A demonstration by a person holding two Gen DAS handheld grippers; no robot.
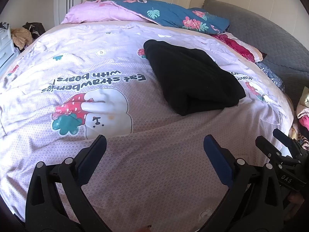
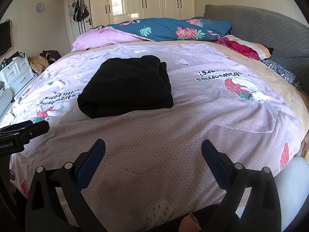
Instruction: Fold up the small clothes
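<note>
A black garment (image 1: 191,77) lies folded into a thick block on the lilac strawberry-and-bear bed cover (image 1: 135,164). In the right wrist view the black garment (image 2: 125,86) lies left of centre, also folded. My left gripper (image 1: 154,145) is open and empty, held above the near part of the bed, well short of the garment. My right gripper (image 2: 153,147) is open and empty too, at the near edge of the bed. The right gripper (image 1: 278,141) shows at the right edge of the left wrist view; the left gripper (image 2: 36,126) shows at the left edge of the right wrist view.
A blue floral quilt (image 2: 170,30) and a pink pillow (image 2: 102,38) lie at the far side of the bed. A grey padded headboard (image 2: 270,36) is on the right. White drawers (image 2: 17,73) stand left of the bed. Wardrobes (image 2: 143,0) line the back wall.
</note>
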